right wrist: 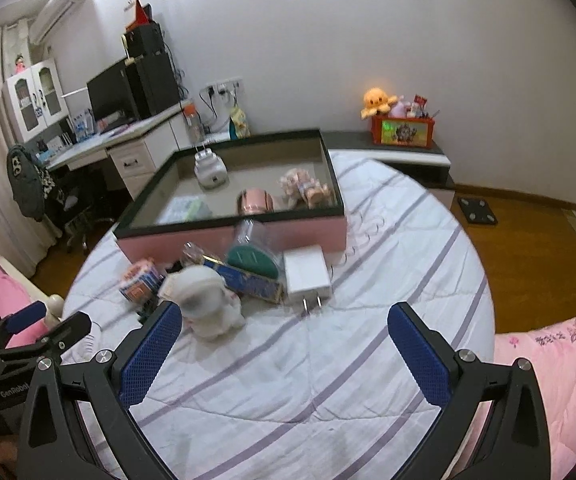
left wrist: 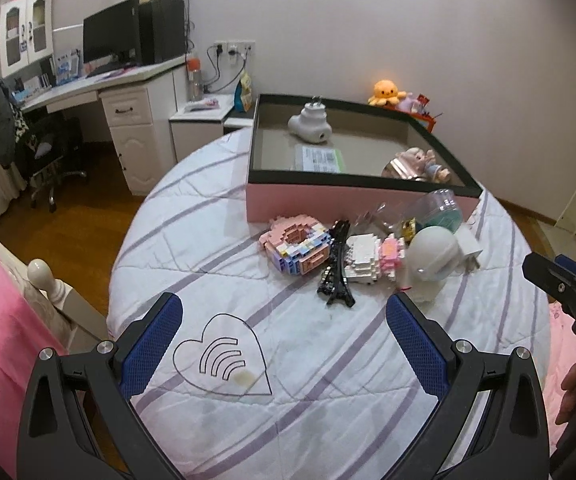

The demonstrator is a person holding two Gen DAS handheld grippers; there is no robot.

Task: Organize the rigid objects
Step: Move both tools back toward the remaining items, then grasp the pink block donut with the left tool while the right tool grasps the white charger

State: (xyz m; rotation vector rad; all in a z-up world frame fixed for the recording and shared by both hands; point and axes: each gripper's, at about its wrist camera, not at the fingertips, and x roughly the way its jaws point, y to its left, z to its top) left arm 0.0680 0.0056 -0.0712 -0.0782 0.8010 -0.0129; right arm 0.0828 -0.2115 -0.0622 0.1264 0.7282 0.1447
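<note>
Behind the box (right wrist: 231, 240), orange bin (right wrist: 402, 131).

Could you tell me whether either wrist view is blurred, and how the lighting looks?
Left wrist view: sharp, the black Eiffel Tower model crisp under even light. Right wrist view: motion-smeared, the white round-headed figurine and pink open box soft; bright glare at the top-left corner. Both bend strongly at the fisheye edges.

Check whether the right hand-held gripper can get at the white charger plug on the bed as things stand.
Probably yes: the right hand-held gripper is open and empty, and the white charger plug lies just ahead on the bedspread, prongs facing it, nothing between them.
</note>
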